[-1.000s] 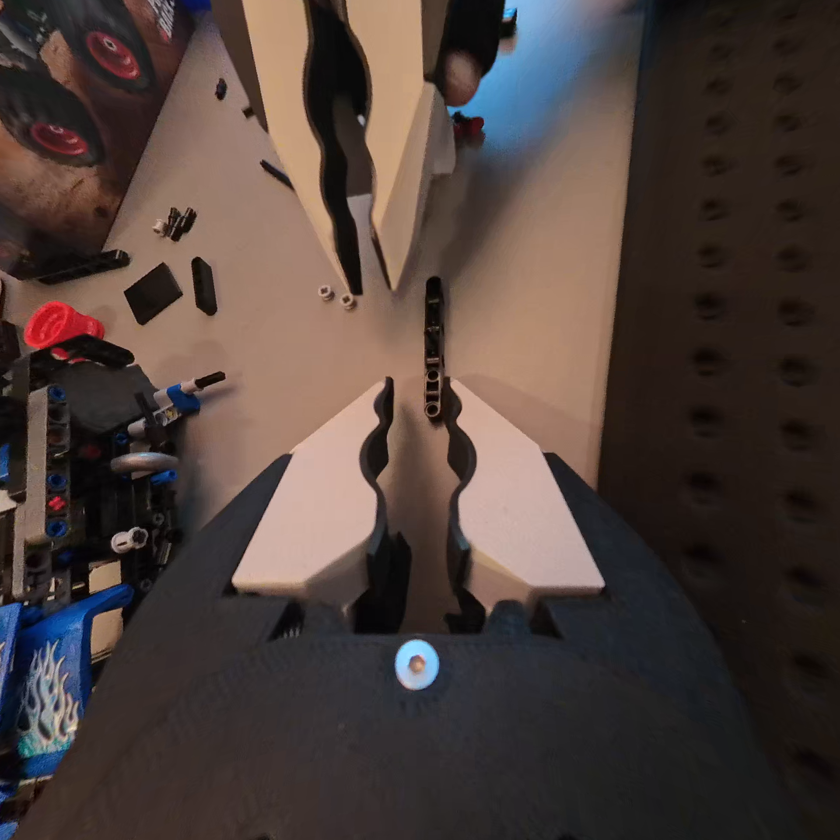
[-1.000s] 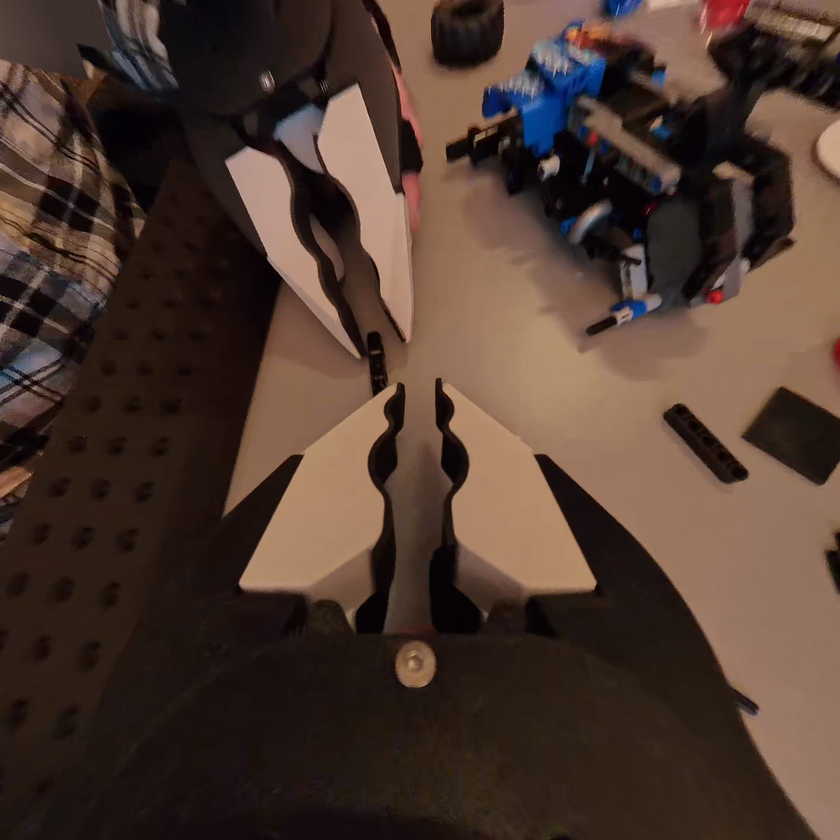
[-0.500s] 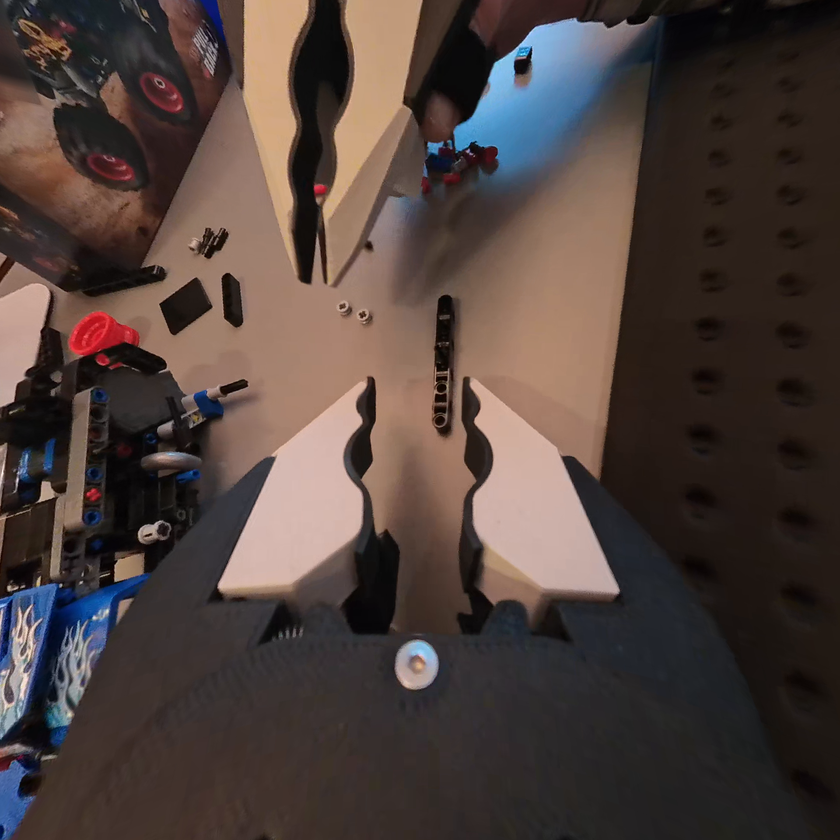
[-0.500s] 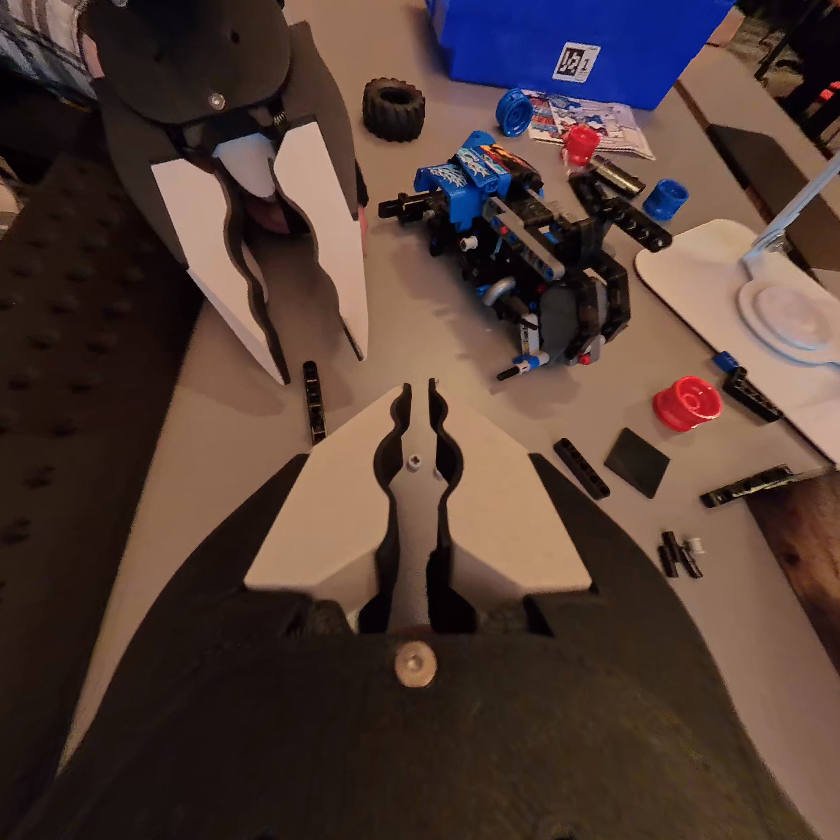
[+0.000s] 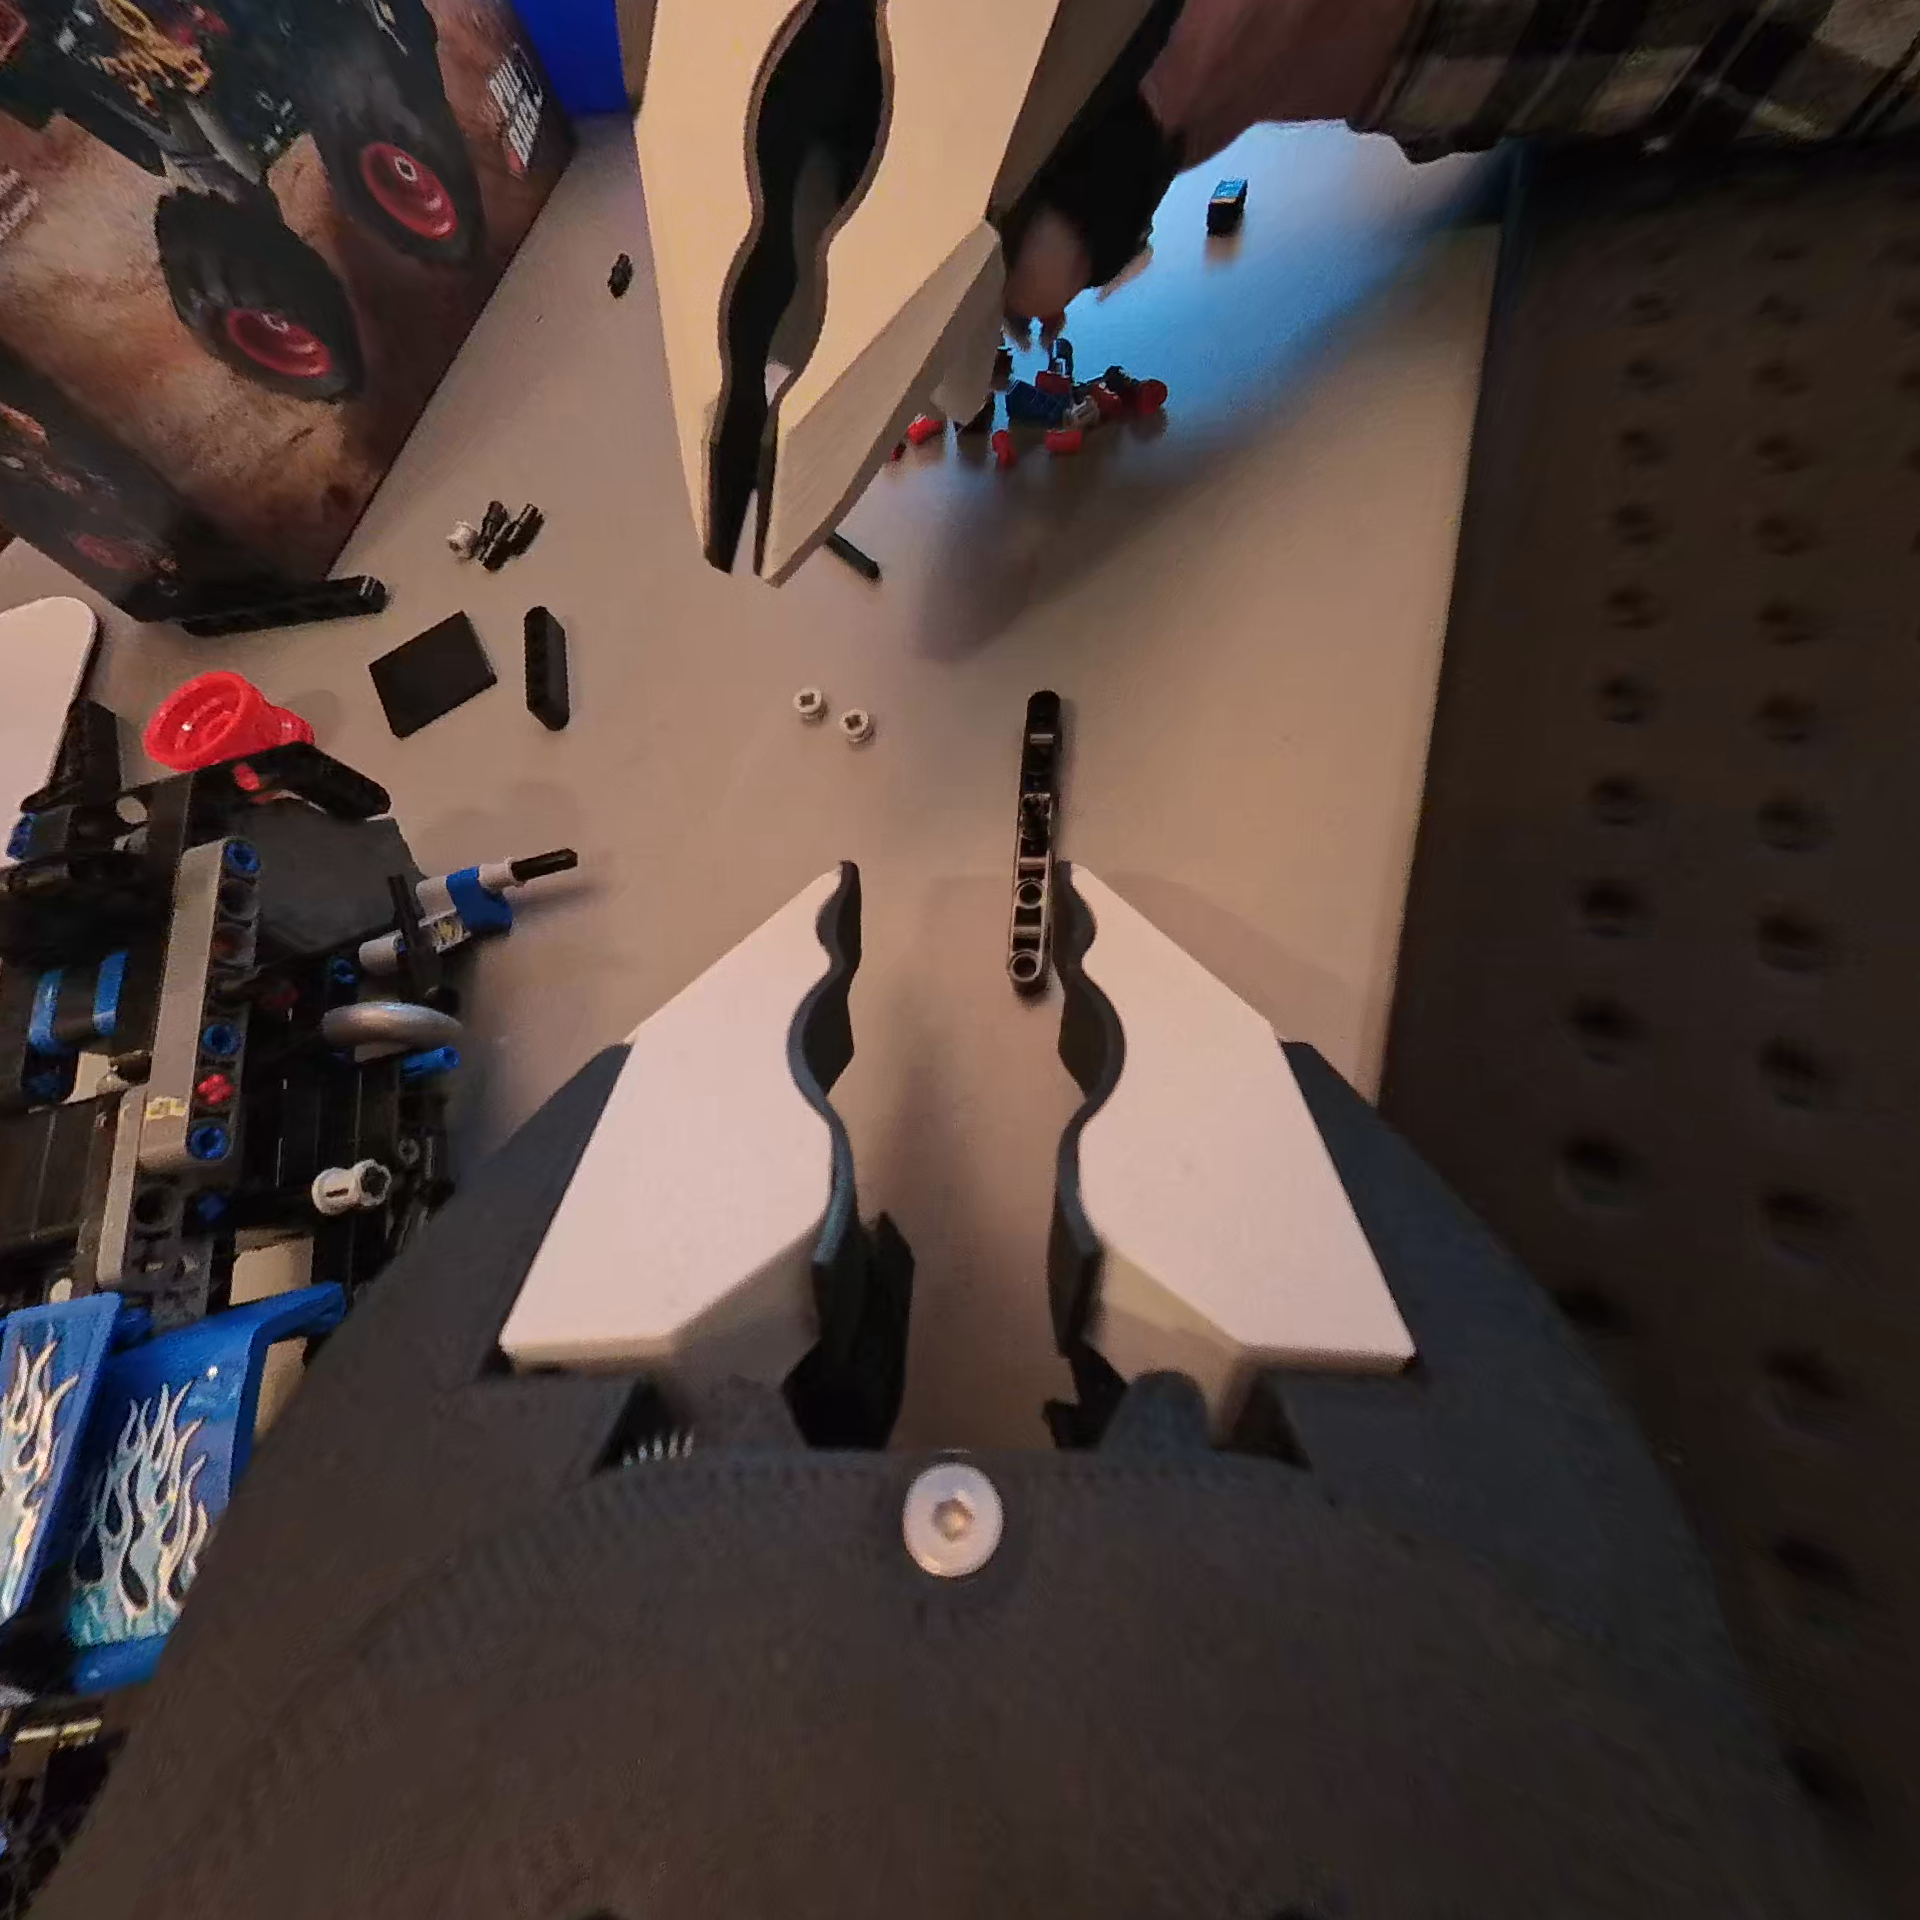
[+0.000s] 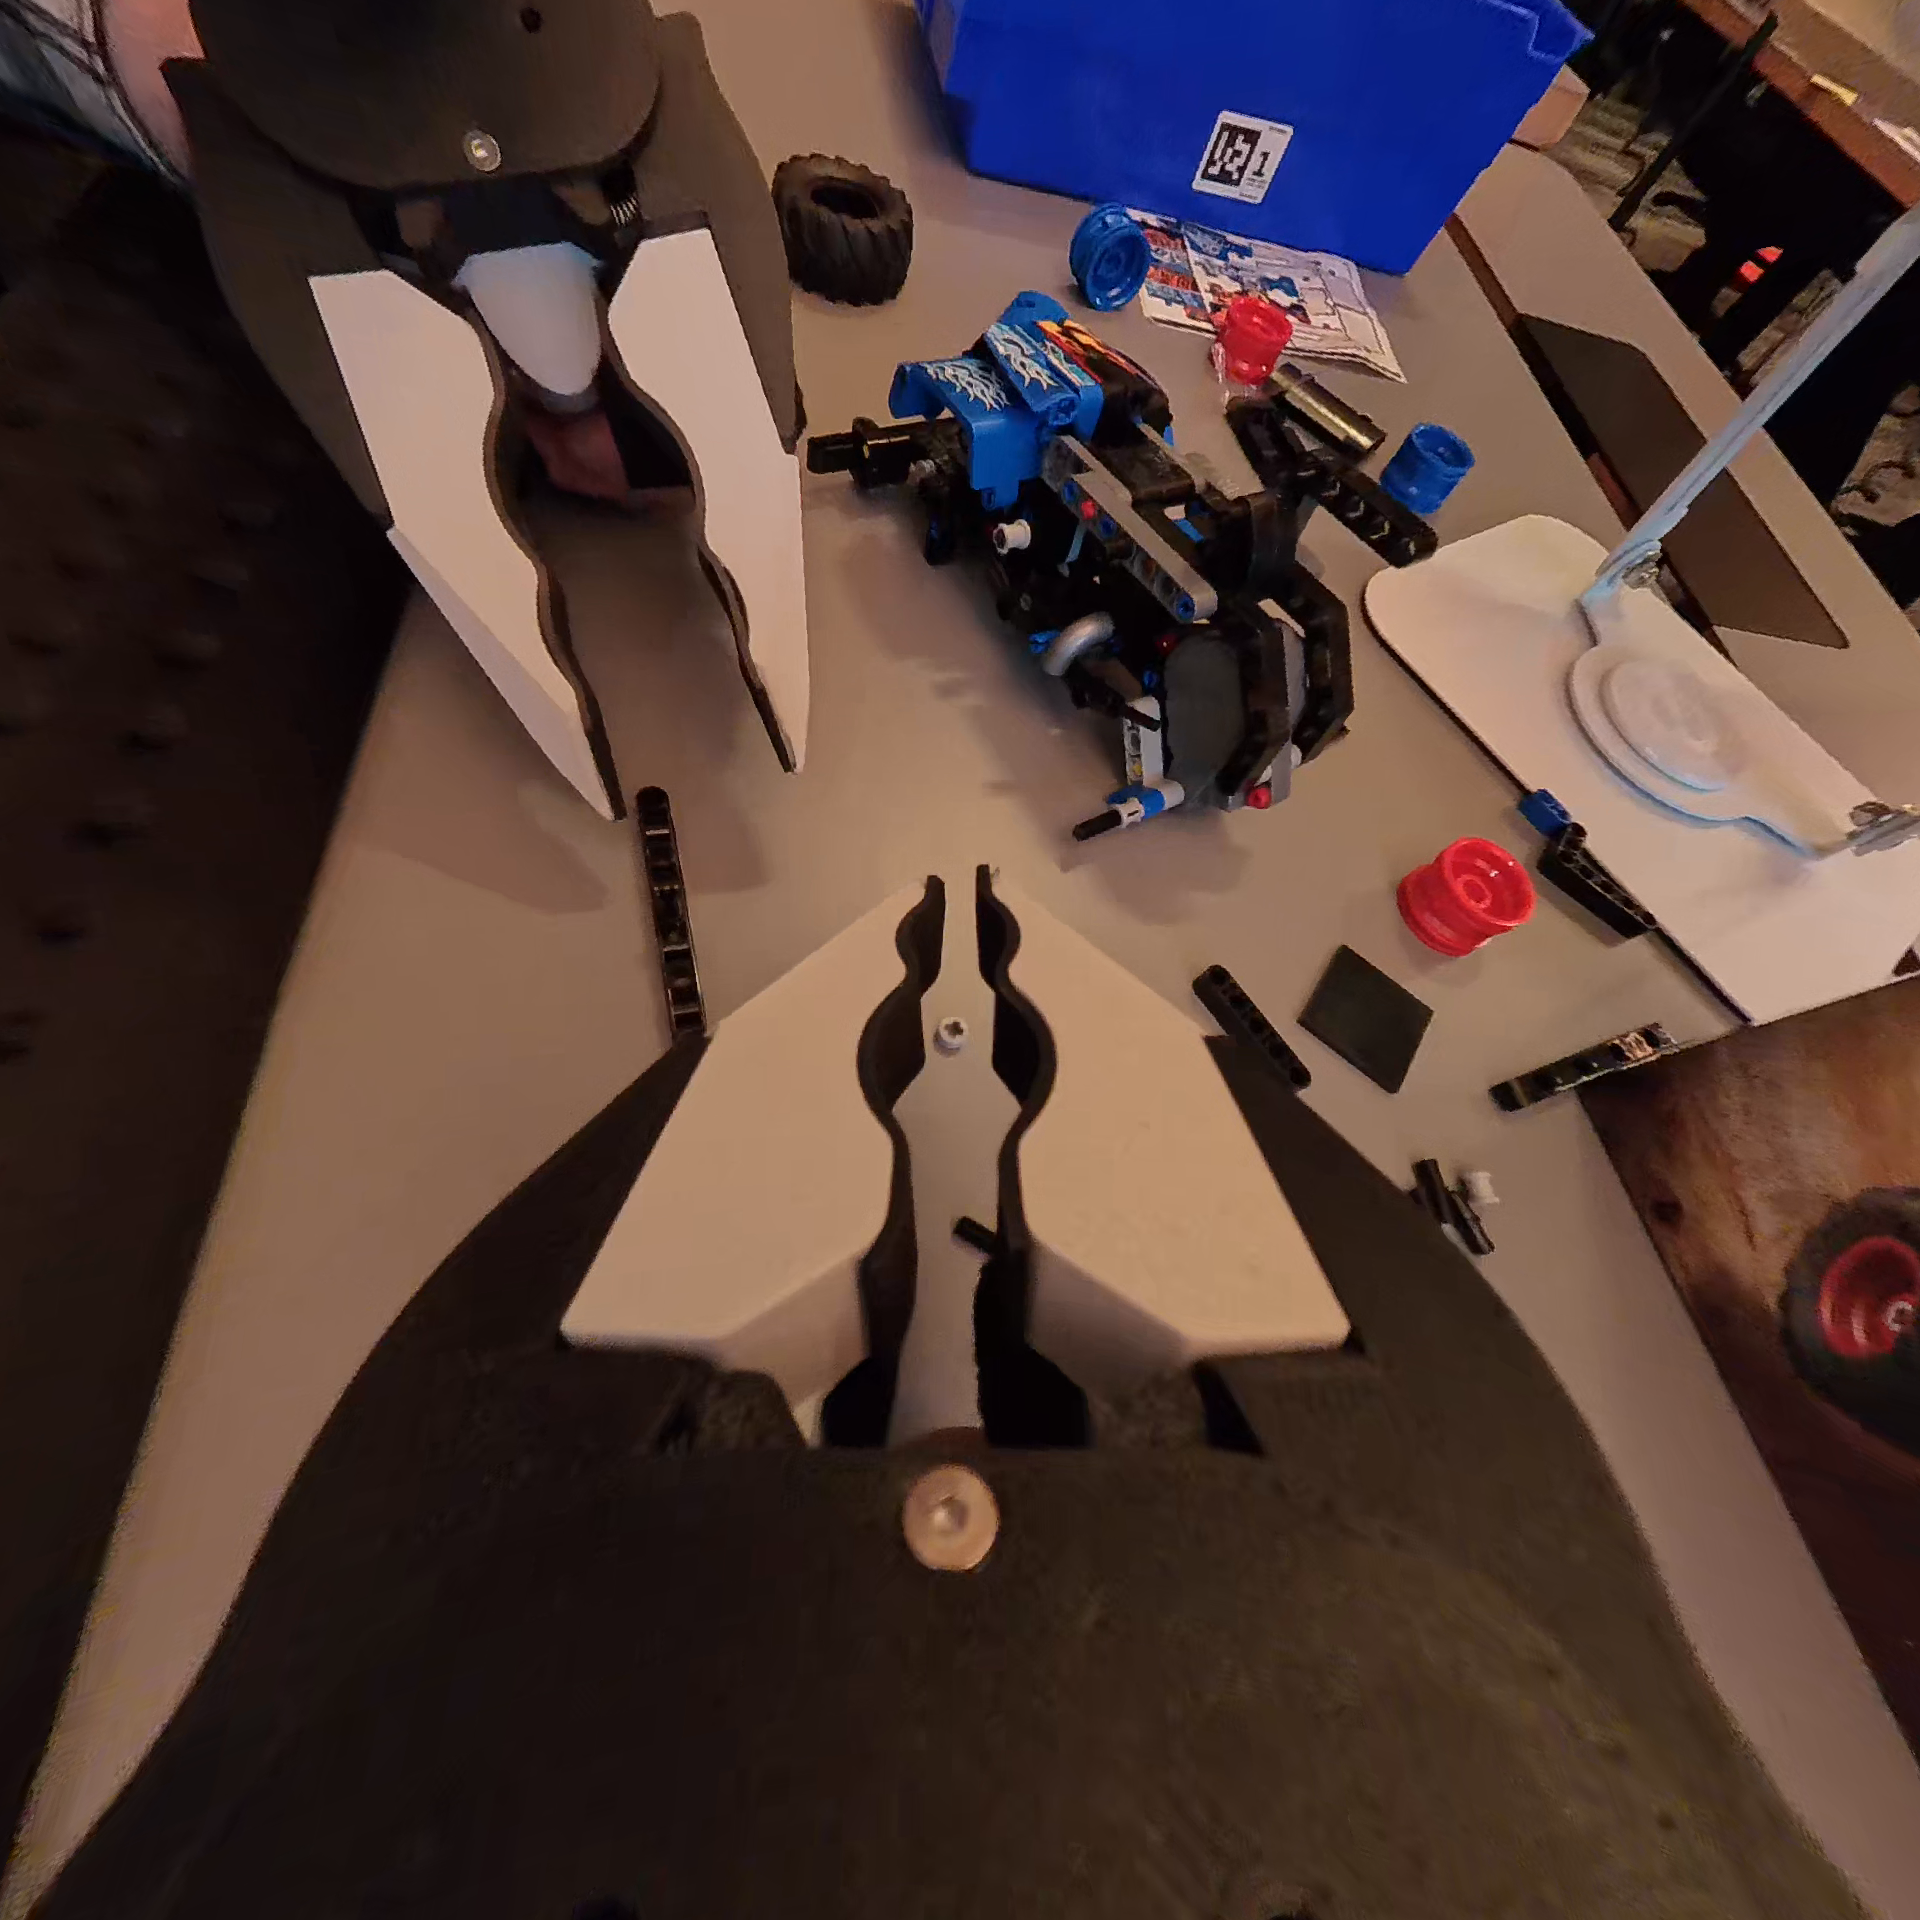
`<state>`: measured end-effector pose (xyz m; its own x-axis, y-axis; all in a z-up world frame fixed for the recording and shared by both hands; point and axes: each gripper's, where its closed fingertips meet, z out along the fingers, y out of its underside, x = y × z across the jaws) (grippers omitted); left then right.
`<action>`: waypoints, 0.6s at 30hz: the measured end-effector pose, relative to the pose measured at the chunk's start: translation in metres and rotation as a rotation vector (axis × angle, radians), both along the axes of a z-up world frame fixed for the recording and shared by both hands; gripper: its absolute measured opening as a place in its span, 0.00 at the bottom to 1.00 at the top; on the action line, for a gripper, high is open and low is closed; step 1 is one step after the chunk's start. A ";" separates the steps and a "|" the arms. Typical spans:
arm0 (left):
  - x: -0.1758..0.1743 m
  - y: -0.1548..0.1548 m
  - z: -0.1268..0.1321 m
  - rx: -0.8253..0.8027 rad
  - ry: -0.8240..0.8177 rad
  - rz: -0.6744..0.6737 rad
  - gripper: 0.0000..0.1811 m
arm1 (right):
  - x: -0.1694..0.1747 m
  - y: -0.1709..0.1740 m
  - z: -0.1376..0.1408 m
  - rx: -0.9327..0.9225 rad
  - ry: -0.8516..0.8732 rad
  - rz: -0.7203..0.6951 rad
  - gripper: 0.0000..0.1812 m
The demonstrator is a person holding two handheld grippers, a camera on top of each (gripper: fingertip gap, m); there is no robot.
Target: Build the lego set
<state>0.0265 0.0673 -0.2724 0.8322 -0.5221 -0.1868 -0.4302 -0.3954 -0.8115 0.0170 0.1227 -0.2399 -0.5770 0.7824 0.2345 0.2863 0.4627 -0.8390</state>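
Left wrist view, nearest first: the left gripper [image 5: 956, 883] hangs over the grey table [image 5: 1226, 727] with its white fingers [image 5: 727, 1143] spread wide and nothing between them. The near end of a thin black beam [image 5: 1034, 842] lies flat on the table just inside the right-hand fingertip, and the beam runs away from the camera. It looks a light, stiff plastic strip, smooth and low to the surface, so I judge it would best be pinched across its narrow width near the middle, where it cannot pivot; a grip at one end would likely let it swing. Farther out sit two small pale bushings [image 5: 831, 715], tiny and apt to skid or roll. To the left stands the half-built blue and black truck [image 5: 208, 1039], the bulkiest piece, probably firm at its frame but easy to pop apart at the panels. Beyond, the right gripper [image 5: 743, 561] points down with its tips almost together; the right wrist view shows only a narrow slit and nothing held. Farthest lie a heap of red and blue pins [image 5: 1060, 400] and the set's box [image 5: 239, 260].
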 end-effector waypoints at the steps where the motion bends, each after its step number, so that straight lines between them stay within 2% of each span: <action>1: 0.000 0.001 0.000 0.004 0.003 0.001 0.20 | 0.000 0.000 0.001 0.006 0.007 -0.001 0.02; 18: -0.004 0.011 0.000 0.019 0.034 0.019 0.22 | 0.001 0.022 -0.001 0.122 0.035 -0.066 0.05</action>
<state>0.0226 0.0787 -0.2723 0.8350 -0.5023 -0.2246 -0.4500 -0.3885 -0.8041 0.0180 0.1450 -0.2406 -0.5148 0.7829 0.3493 0.2915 0.5430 -0.7875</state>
